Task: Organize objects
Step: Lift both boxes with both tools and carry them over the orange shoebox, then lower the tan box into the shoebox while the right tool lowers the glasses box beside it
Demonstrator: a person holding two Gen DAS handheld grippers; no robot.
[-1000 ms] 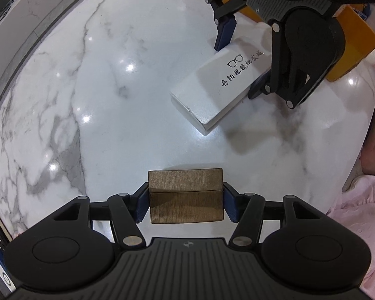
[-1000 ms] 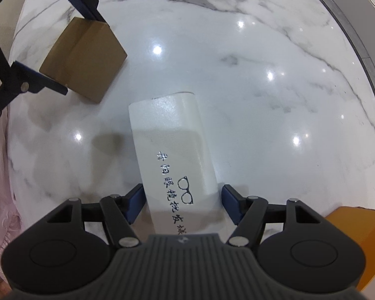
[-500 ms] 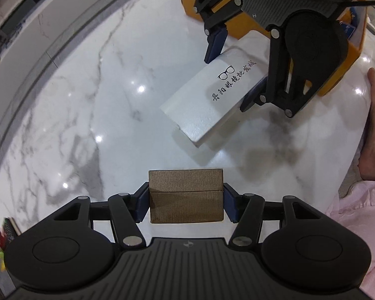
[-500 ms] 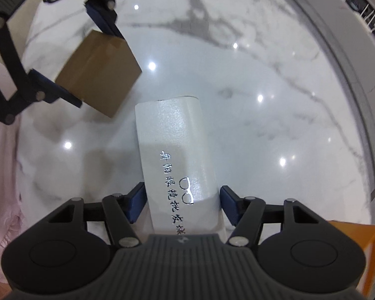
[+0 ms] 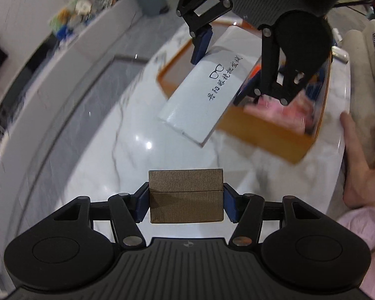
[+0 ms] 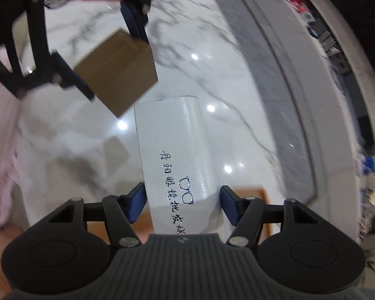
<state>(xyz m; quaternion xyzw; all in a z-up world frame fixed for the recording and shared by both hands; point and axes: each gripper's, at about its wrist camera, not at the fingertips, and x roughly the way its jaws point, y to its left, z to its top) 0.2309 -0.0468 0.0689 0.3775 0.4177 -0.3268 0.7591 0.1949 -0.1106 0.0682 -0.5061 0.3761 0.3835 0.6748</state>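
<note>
Your left hand-held gripper [image 5: 186, 203] is closed on a brown box [image 5: 185, 196]; your right hand-held gripper [image 6: 181, 206] clamps a white case [image 6: 175, 160]. Both are lifted above the table [image 5: 127, 150]. Both look light and rigid; the glossy case may slip, so grip mid-sides.

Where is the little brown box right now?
The brown box is pinched in the left gripper, lifted above the marble table, near the white glasses case that the right gripper holds.
</note>
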